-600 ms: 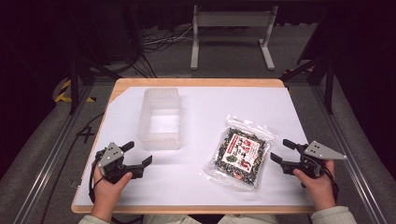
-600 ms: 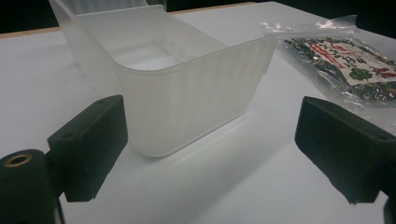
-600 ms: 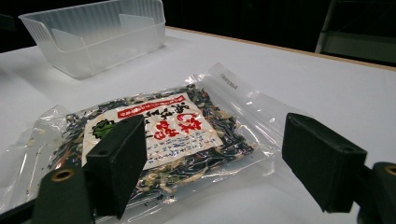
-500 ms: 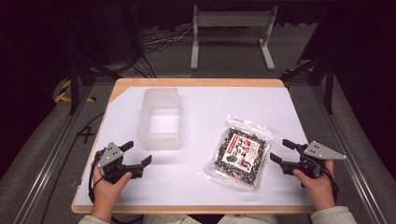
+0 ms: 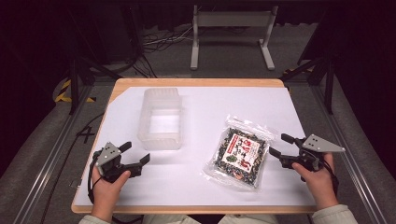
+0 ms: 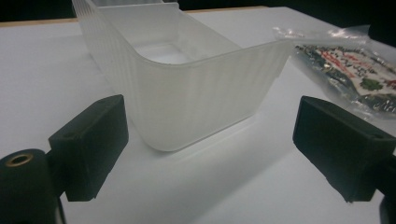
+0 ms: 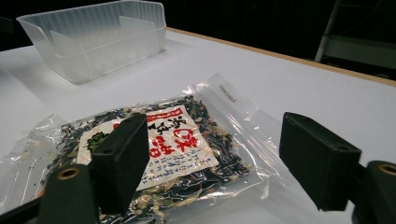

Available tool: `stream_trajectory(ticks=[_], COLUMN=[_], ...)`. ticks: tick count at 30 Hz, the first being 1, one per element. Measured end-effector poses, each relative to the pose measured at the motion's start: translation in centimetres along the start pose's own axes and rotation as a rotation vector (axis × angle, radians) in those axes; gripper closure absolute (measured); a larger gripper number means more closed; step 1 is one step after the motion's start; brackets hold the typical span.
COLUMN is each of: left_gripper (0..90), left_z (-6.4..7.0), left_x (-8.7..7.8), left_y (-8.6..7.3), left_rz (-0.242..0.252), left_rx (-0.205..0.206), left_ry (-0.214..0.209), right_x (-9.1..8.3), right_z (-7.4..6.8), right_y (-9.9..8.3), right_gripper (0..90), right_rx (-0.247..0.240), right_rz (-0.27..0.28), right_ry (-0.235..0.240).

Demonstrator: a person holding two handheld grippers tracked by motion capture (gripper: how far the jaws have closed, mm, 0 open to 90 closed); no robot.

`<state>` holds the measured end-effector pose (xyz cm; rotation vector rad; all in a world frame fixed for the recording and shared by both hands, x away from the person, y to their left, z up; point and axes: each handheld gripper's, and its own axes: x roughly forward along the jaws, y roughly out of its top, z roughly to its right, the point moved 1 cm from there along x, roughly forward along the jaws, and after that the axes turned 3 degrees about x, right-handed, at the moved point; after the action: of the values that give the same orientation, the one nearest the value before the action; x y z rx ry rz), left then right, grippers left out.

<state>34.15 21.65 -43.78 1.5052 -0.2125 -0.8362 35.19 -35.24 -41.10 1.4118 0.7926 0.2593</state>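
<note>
Clear packet [image 7: 154,158]: white label with red band, red and black East Asian characters, too blurred to read. Small dark print along sealed top edge, not legible.

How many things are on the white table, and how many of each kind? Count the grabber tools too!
Clear plastic tub: 1
Bag of dried food with a red and white label: 1
Grabber tools: 2, the left gripper and the right gripper, both open and holding nothing
Total: 4
</note>
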Motion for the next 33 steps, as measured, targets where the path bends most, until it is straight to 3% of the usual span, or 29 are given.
stream_trajectory(ticks=[3, 10, 20, 25, 30, 33], left_gripper=[11.6, 11.6, 11.7, 11.7, 11.6, 11.6], left_z=[0.2, 0.1, 0.3, 0.2, 0.2, 0.2], left_x=[0.1, 0.1, 0.3, 0.4, 0.4, 0.4], left_y=[0.1, 0.0, 0.0, -0.1, -0.1, -0.1], left_rz=[-0.012, -0.017, -0.029, -0.030, -0.030, -0.031], left_rx=[0.035, 0.041, 0.063, 0.058, 0.064, 0.068], left_ry=[0.027, 0.030, 0.029, 0.027, 0.025, 0.025], right_x=[0.5, 1.4, 2.6, 3.2, 3.5, 3.9], right_z=[0.3, 1.2, 2.2, 3.0, 3.4, 3.8], right_y=[0.5, 1.8, 2.9, 3.4, 3.8, 3.5], right_gripper=[27.7, 29.0, 25.7, 24.1, 23.3, 20.5], right_rx=[-0.008, 0.000, 0.056, 0.102, 0.090, 0.084], right_rz=[-0.032, -0.031, -0.041, -0.007, 0.004, -0.018], right_ry=[-0.025, -0.036, -0.031, -0.030, -0.041, -0.055])
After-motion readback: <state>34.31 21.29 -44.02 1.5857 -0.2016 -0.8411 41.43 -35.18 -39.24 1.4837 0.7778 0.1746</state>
